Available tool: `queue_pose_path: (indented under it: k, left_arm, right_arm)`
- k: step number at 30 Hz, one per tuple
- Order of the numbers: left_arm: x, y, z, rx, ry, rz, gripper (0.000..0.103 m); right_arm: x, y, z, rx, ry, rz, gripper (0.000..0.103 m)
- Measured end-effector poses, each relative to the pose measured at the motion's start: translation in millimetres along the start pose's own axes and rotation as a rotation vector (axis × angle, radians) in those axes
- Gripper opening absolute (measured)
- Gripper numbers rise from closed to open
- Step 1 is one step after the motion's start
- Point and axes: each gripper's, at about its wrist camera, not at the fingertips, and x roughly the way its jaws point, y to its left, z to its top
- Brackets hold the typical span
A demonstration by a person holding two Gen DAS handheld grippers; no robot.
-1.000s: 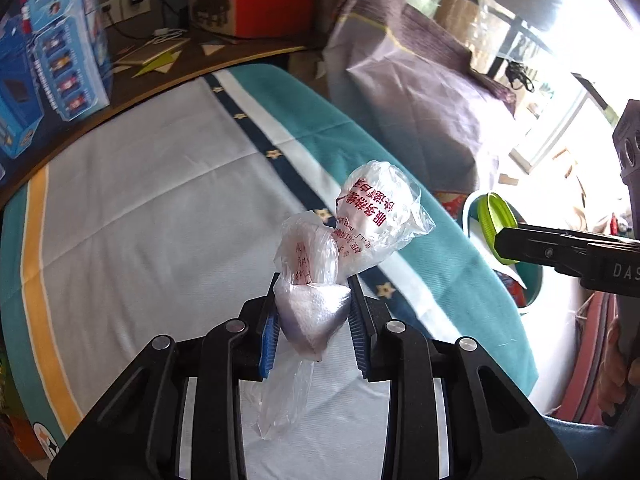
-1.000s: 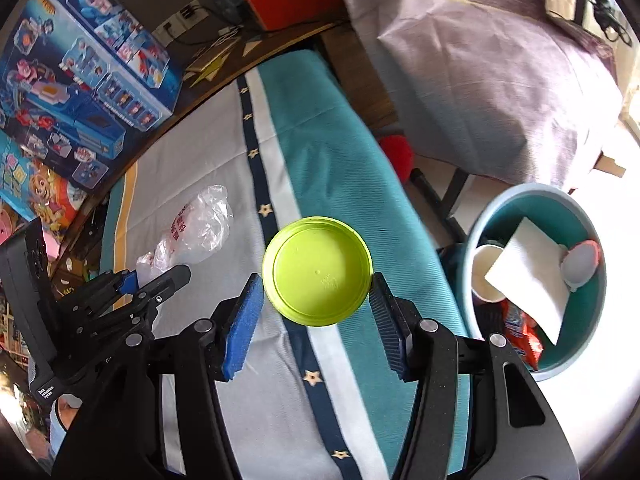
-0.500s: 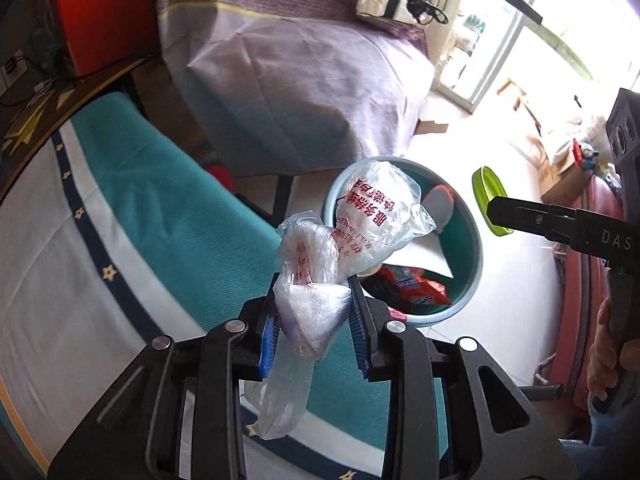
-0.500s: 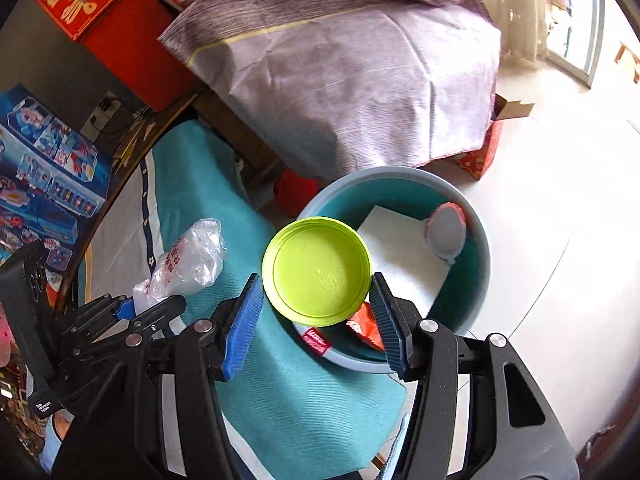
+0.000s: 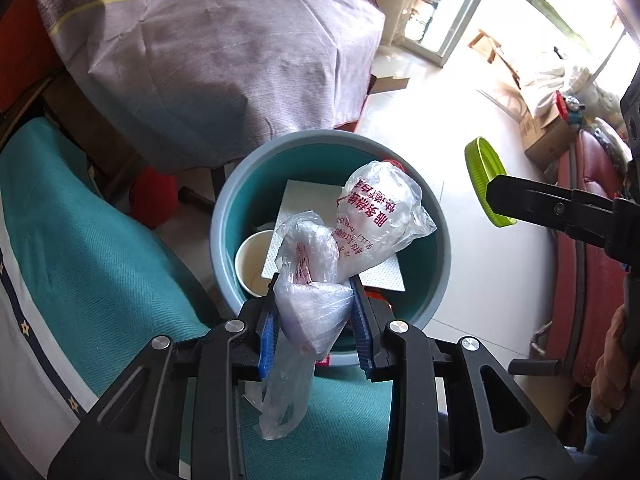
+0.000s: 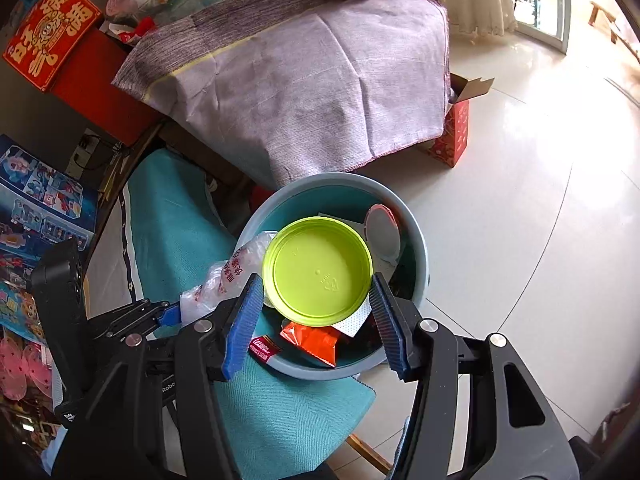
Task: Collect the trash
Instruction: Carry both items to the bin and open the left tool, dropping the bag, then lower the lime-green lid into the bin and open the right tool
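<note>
Above the teal bin (image 5: 438,264), at its 6 o'clock rim, the crumpled plastic bag (image 5: 352,236) sits clamped between the left gripper (image 5: 314,326) fingers. At 3 o'clock, the right gripper (image 6: 316,312) fingers pinch a green lid (image 6: 318,270) over the bin, beside the teal-clothed worktop (image 5: 92,248).

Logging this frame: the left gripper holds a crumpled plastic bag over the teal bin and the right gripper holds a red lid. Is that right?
Not quite. The lid in the right gripper is lime green, not red, as the right wrist view shows. The rest stands: the left gripper is clamped on the crumpled plastic bag above the teal bin.
</note>
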Motion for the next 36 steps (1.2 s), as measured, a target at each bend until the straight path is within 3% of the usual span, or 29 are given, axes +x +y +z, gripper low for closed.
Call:
queue_pose_path:
  k: [2, 4, 6, 7, 13, 23, 33, 34, 35, 36]
  left_arm:
    - [4.4, -3.3, 4.3, 0.001, 0.005, -0.01, 0.043]
    - [6.6, -7.6, 4.8, 0.005, 0.008, -0.008, 0.07]
    - [8.6, -10.0, 5.6, 0.013, 0.009, 0.025, 0.089]
    - [8.4, -11.2, 5.6, 0.021, 0.006, 0.042, 0.094]
    - [-5.3, -3.0, -2.0, 0.028, -0.013, 0.073, 0.095]
    - [-33.2, 28.7, -22.2, -0.109, -0.053, 0.044, 0.097]
    - [-50.8, 61.1, -47.4, -0.196, -0.061, 0.092, 0.098]
    - [-52.7, 63.3, -49.4, -0.203, -0.063, 0.091, 0.099]
    - [-54.8, 65.4, -51.5, -0.209, -0.067, 0.092, 0.099]
    - [-56.8, 67.0, -53.4, -0.214, -0.071, 0.094, 0.099]
  right_arm:
    - [0.9, -2.5, 2.6, 0.003, 0.004, -0.005, 0.053]
    - [2.6, -4.7, 5.0, 0.007, 0.009, -0.008, 0.053]
    - [5.1, -5.1, 5.1, 0.007, 0.016, -0.008, 0.053]
    - [7.6, -5.4, 5.9, 0.006, 0.021, -0.006, 0.053]
    - [18.2, 2.2, 4.1, -0.007, 0.047, 0.008, 0.053]
    - [24.0, 34.0, -1.3, -0.092, 0.068, 0.01, 0.053]
    - [39.5, 68.8, 0.8, -0.187, 0.087, -0.019, 0.053]
    - [40.2, 70.9, 0.9, -0.191, 0.09, -0.016, 0.056]
    - [40.2, 72.1, 0.8, -0.188, 0.087, -0.015, 0.068]
    - [39.2, 72.9, 0.0, -0.185, 0.081, -0.018, 0.073]
